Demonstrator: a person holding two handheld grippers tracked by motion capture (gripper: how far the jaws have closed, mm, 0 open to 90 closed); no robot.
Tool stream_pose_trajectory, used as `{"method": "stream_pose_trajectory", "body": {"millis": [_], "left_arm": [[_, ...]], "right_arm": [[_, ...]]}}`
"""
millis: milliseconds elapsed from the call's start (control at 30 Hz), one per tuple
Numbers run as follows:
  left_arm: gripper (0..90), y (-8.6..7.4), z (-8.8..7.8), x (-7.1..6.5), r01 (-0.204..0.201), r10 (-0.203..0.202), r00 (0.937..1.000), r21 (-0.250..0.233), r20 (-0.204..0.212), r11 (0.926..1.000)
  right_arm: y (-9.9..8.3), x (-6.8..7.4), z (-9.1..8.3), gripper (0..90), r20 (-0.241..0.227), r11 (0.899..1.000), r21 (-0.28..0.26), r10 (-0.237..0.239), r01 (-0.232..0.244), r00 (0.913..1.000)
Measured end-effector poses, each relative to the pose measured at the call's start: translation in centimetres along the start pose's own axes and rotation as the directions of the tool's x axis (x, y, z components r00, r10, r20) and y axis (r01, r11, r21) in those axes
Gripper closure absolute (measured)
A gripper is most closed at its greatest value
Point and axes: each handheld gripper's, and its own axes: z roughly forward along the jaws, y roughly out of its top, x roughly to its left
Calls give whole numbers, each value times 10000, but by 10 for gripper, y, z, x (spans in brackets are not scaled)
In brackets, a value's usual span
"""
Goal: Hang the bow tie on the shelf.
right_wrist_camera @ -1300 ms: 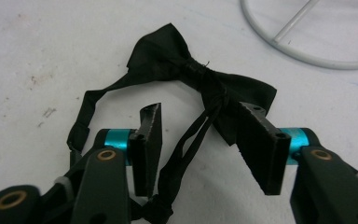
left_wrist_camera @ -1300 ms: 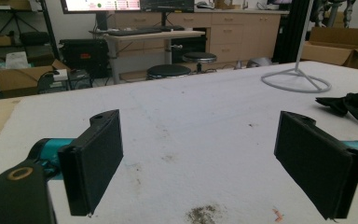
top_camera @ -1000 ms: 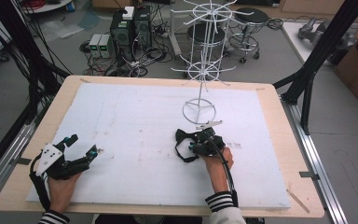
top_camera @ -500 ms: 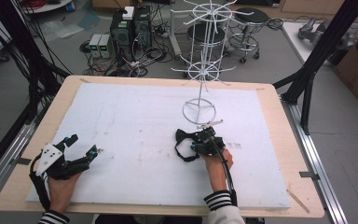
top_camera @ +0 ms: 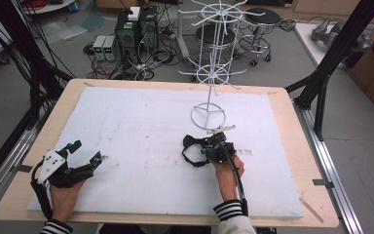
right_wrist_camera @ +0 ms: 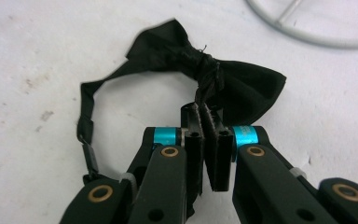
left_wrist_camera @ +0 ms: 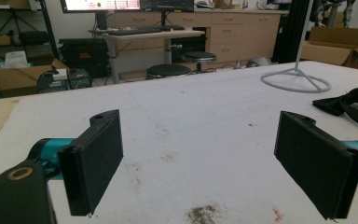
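2 black tongs (right_wrist_camera: 207, 140) with teal collars and brass-coloured rivets; sleeves (top_camera: 230, 209) striped black and white.

Right claw (top_camera: 213, 146) on black bow tie (top_camera: 195, 150) beside white wire rack (top_camera: 214, 78).

the bow tie (right_wrist_camera: 200, 79) is plain black, its strap (right_wrist_camera: 86, 119) black too. the right gripper (right_wrist_camera: 208, 140) has black jaws with teal bands and brass-coloured rivets. the left gripper (left_wrist_camera: 200, 154) shows black pads and teal parts, with a pale grey plate on top. the wire stand (top_camera: 209, 73) is white. the table cover (top_camera: 141, 126) is white with brownish smudges, the table's rim (top_camera: 39, 131) light wood. the sleeves (top_camera: 230, 209) are black-and-white striped.
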Motion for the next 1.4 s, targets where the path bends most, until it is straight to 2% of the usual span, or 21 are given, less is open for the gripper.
{"method": "stream_pose_trajectory", "body": {"millis": [67,167,267,467,500,533,567,600,633,733,867,900,967,1000,1033,1067,1100,1167,1300,1367,1400], "left_arm": [[157,0,0,0,3,-3,10000,1,4,10000],[157,0,0,0,1,-1,10000,-13,0,10000],[157,0,0,0,-4,4,10000,-17,-3,10000],[157,0,0,0,-18,18,10000,-30,-16,10000],[157,0,0,0,-16,16,10000,-32,-19,10000],[157,0,0,0,-24,24,10000,-34,-19,10000],[157,0,0,0,-20,20,10000,-30,-16,10000],[157,0,0,0,-15,15,10000,-31,-20,10000],[157,0,0,0,-22,22,10000,-37,-18,10000],[157,0,0,0,-25,25,10000,-42,-18,10000],[157,0,0,0,-19,18,10000,-62,-18,10000],[157,0,0,-1,-13,12,10000,-64,-21,10000],[157,0,0,0,-25,25,10000,-71,-18,10000],[157,0,0,0,-25,25,10000,-71,-18,10000],[157,0,-1,0,-34,33,10000,-72,-22,10000],[157,0,-1,0,-34,33,10000,-72,-22,10000],[157,0,-1,0,-43,43,10000,-71,-17,10000],[157,0,-1,0,-39,39,10000,-74,-18,10000],[157,0,-1,0,-43,43,10000,-70,-17,10000],[157,0,0,-1,-22,22,10000,-71,-23,10000],[157,0,0,-1,-22,22,10000,-71,-23,10000]], "right_arm": [[0,1,-1,870,-1,9999,-127,-59,59,10000],[2,4,-9,870,62,9964,-729,-433,436,9990],[2,6,-13,871,108,9929,-1016,-613,621,9981],[3,9,-28,871,151,9674,-2306,-1043,1050,9944],[3,9,-28,871,151,9674,-2306,-1043,1050,9944],[3,9,-30,872,166,9620,-2500,-1094,1101,9939],[3,10,-36,872,164,9501,-2902,-1146,1144,9933],[3,10,-36,872,164,9501,-2902,-1146,1144,9933],[3,10,-41,872,214,9339,-3343,-1272,1270,9917],[3,11,-48,872,293,9128,-3847,-1364,1372,9902],[1,11,-56,872,315,8931,-4304,-1304,1312,9910],[1,11,-56,872,315,8931,-4304,-1304,1312,9910],[2,11,-62,872,342,8806,-4541,-1349,1357,9903],[2,11,-62,872,342,8806,-4541,-1349,1357,9903],[3,12,-67,872,346,8729,-4684,-1365,1367,9900],[3,12,-67,872,346,8729,-4684,-1365,1367,9900],[5,12,-72,872,351,8617,-4865,-1459,1444,9887],[7,13,-74,872,367,8571,-4931,-1509,1492,9879],[14,16,-85,872,472,8397,-5181,-1623,1631,9856],[20,17,-95,872,557,8263,-5357,-1710,1740,9837],[20,17,-95,872,557,8263,-5357,-1710,1740,9837]]}}
